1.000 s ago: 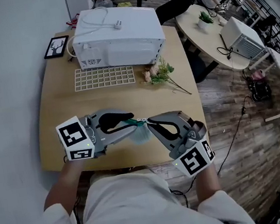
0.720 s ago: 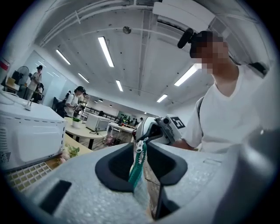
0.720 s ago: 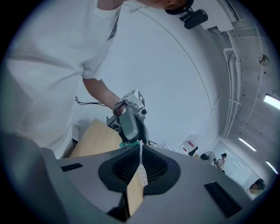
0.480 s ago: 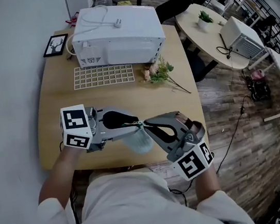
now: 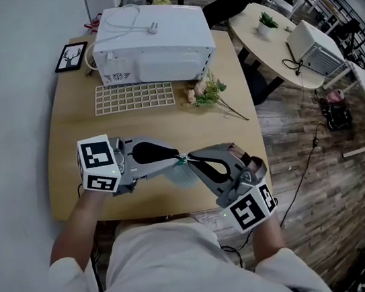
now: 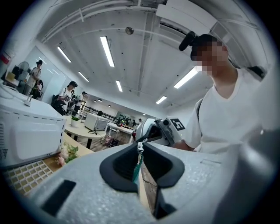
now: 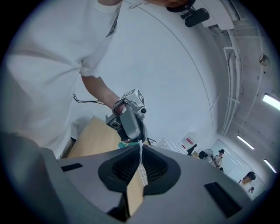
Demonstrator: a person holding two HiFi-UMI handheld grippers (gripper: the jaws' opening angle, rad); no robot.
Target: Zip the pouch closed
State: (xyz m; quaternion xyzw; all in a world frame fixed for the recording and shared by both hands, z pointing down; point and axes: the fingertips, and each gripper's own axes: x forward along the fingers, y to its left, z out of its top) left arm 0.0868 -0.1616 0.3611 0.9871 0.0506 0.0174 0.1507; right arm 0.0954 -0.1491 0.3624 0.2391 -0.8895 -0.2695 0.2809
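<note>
A small see-through pouch with a teal zip edge hangs between my two grippers, above the front edge of the wooden table. My left gripper points level at it from the left. Its jaws have just been closing and now pinch the white zip pull and teal tape. My right gripper comes in from the right, tilted down, and is shut on the pouch's clear top edge. The tips of the two grippers nearly touch. Each gripper shows in the other's view: the right gripper and the left gripper.
At the back of the table stands a white microwave oven with its cable lying on top. In front of it lie a white grid tray and a small flower sprig. A framed picture lies at the back left. A round table stands to the right.
The left gripper has turned a little, and its marker cube now faces more upward. Its jaws have come together on the pouch's top. The right gripper has stayed put.
</note>
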